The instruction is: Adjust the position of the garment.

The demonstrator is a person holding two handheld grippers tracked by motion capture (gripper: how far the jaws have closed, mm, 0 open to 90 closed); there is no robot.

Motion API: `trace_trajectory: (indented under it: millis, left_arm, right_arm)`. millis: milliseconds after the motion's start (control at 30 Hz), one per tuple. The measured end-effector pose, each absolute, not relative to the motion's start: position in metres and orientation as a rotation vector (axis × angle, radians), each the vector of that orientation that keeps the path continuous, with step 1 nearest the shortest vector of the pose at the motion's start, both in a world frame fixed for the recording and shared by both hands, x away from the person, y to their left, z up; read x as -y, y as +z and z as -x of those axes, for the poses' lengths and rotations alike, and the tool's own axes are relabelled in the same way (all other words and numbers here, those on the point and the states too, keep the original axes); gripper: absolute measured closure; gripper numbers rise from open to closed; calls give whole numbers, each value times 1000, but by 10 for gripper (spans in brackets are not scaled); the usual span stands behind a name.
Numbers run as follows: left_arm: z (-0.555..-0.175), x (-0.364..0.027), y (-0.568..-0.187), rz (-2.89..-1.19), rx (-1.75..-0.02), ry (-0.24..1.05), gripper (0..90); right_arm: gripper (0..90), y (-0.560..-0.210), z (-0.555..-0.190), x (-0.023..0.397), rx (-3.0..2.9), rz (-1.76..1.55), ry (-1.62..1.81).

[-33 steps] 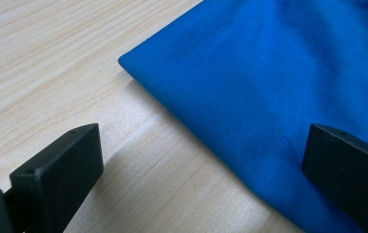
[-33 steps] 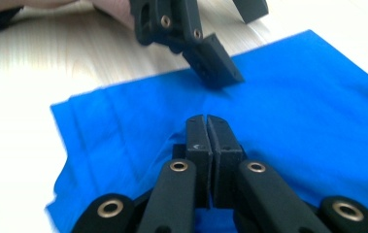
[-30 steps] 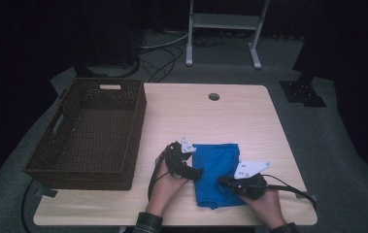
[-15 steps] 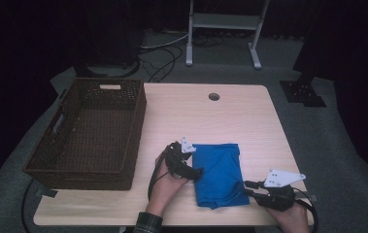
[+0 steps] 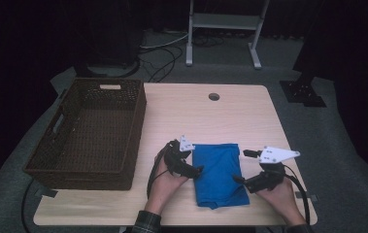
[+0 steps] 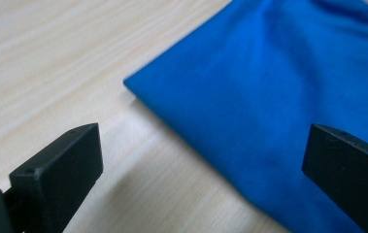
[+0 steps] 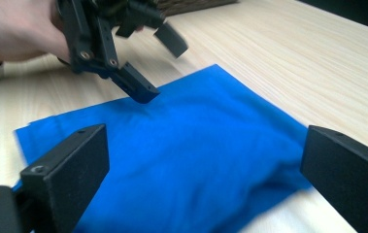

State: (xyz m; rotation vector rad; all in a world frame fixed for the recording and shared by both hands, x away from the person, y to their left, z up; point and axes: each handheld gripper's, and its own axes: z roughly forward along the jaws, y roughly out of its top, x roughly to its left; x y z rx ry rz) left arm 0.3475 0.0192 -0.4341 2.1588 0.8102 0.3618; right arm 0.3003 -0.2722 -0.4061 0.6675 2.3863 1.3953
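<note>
A folded blue cloth (image 5: 219, 171) lies flat on the wooden table (image 5: 220, 116) near its front edge. My left gripper (image 5: 192, 164) stands open at the cloth's left edge; in the left gripper view its jaws (image 6: 203, 150) straddle the cloth's (image 6: 269, 87) border without pressing it. My right gripper (image 5: 242, 166) is just off the cloth's right edge. Its jaws have just been opening and stand wide, with nothing gripped. In the right gripper view the cloth (image 7: 186, 136) lies low ahead of my right gripper (image 7: 206, 150), and the left gripper (image 7: 164, 68) hovers over its far side.
A dark wicker basket (image 5: 138, 126) stands on the left half of the table. A round cable hole (image 5: 214, 96) sits near the table's far edge. Cables and a metal stand (image 5: 223, 29) are on the floor beyond.
The right gripper let go of the cloth's right edge, opened wide and drew back to the right, off the cloth. The left gripper kept still.
</note>
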Motion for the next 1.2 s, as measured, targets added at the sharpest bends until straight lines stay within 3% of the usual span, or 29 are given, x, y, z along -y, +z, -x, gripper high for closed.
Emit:
trace_trajectory:
  millis: [200,500,933,1200]
  left_arm:
    - [-356,-12,-426,-2175,-767,350,5]
    - [-359,8,-437,-2287,-698,273,5]
    - [-364,7,-438,-2329,-705,271,0]
    - [-353,21,-415,-2285,-484,261,0]
  right_arm:
    - [24,-421,-328,247,-2503,-617,1288]
    - [24,-440,-351,246,-2606,-659,1209]
    - [24,-440,-342,266,-2685,-578,1146]
    - [0,-444,-350,259,-2684,-562,1139]
